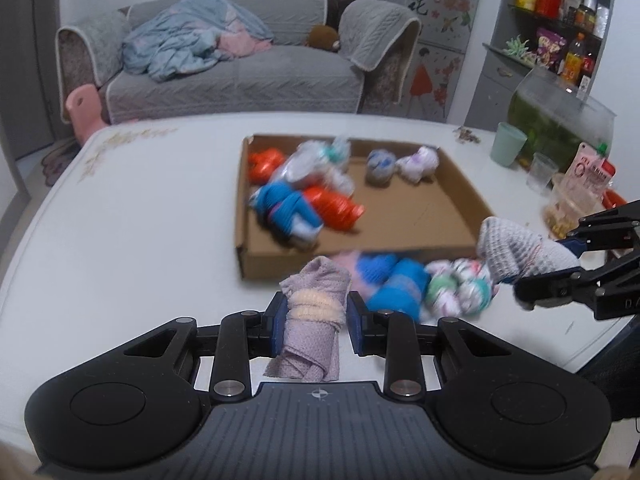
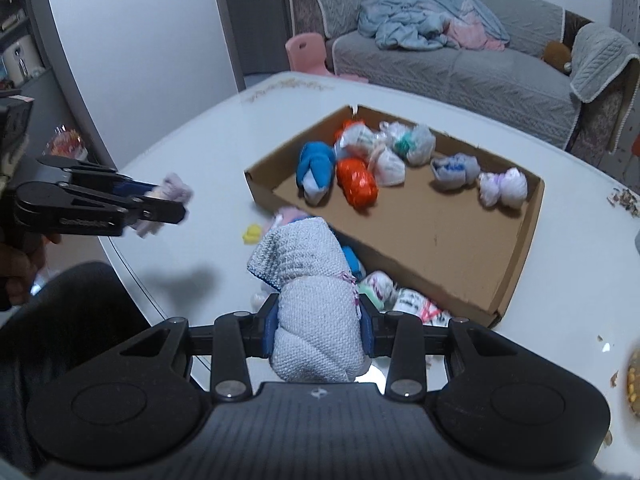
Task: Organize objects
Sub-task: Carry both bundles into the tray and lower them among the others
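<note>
Both wrist views toward shared cardboard tray [image 1: 460, 184]

Colours everywhere on this white table [image 1: 120, 208]. The box [image 1: 456, 188] is plain brown cardboard, and inside it sit a bright blue bundle [image 2: 316, 170], a shiny orange one [image 2: 357, 183], a white bag with teal showing through [image 2: 412, 140], a greyish bag with blue inside [image 2: 454, 171] and a white bag with a lilac tint [image 2: 503, 188]. Just outside the box's near wall: more blue rolls [image 1: 396, 284] and a white-green-teal patterned bag [image 1: 460, 288]. The left gripper [image 1: 316, 318], black with blue pads, has a lilac cloth [image 1: 314, 320] wrapped by a cream band. The right gripper [image 2: 318, 330] has a pale grey-white knit roll [image 2: 316, 296] with a blue edge. Beyond the box, a grey sofa [image 1: 240, 76] with a light blue and pink blanket [image 1: 192, 36].
</note>
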Motion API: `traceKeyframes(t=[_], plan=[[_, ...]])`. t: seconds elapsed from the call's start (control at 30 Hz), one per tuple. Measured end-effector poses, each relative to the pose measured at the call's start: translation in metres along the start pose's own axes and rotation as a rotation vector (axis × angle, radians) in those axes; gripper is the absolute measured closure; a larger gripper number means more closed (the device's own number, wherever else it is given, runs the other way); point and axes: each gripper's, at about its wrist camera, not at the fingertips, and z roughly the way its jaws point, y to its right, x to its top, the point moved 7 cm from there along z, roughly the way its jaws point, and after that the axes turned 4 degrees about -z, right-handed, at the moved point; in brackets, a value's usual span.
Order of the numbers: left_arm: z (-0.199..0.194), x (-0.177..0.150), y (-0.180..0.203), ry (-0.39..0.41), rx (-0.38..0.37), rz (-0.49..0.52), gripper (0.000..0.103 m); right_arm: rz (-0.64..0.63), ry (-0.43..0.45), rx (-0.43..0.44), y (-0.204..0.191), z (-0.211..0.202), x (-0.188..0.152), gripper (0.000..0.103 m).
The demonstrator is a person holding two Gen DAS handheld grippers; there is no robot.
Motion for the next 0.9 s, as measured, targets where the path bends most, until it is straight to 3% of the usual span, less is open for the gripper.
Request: traceKeyframes(t=[0.17,0.47,0.67,0.9], plan=[[0.022,0.036,0.023,0.023,-0.021,0.011,0.066,0.022,0.046,-0.011,0.024,-0.007,0.024,0.068],[0.089,0.107,0.064,0.025,-0.017,0.046,0.066,0.035,0.105,-0.115,0.093,0.011,0.077,0.068],[0.138,0.121,0.077,-0.018,0.012,0.026,0.066,0.108,0.083,-0.142,0.128,0.043,0.08,0.068],[0.181,0.116,0.072,-0.065,0.105,-0.036,0.066,0.181,0.044,-0.156,0.155,0.076,0.079,0.068]])
